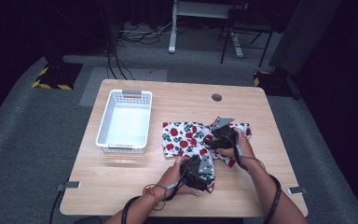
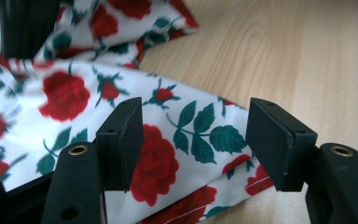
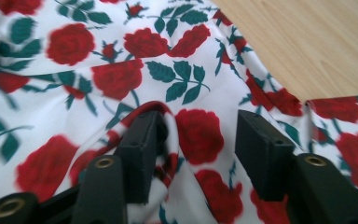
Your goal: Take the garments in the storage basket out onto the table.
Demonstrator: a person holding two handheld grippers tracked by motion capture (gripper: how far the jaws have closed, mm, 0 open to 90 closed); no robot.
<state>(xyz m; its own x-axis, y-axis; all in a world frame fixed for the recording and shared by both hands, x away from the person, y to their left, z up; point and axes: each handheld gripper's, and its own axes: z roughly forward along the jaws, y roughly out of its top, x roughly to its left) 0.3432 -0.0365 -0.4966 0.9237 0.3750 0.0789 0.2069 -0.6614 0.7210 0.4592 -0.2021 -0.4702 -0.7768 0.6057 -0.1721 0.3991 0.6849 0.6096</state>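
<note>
high view, rose-print cloth [image 1: 186,137] under both released tongs, left [image 1: 199,169], right [image 1: 222,134]

No legible text, label, brand, number or sign stands on any surface here; the cloth [image 1: 186,137] beside the basket [image 1: 125,120] bears only a printed rose pattern.

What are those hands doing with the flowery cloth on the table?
A person is working on a white cloth with red roses that lies on a wooden table, using a tool in each hand. The left tool is open just above one edge of the cloth. The right tool is open too, with a small raised fold of cloth beside one of its jaws. Neither tool is gripping the cloth right now. A white basket stands on the table beside the cloth.
</note>
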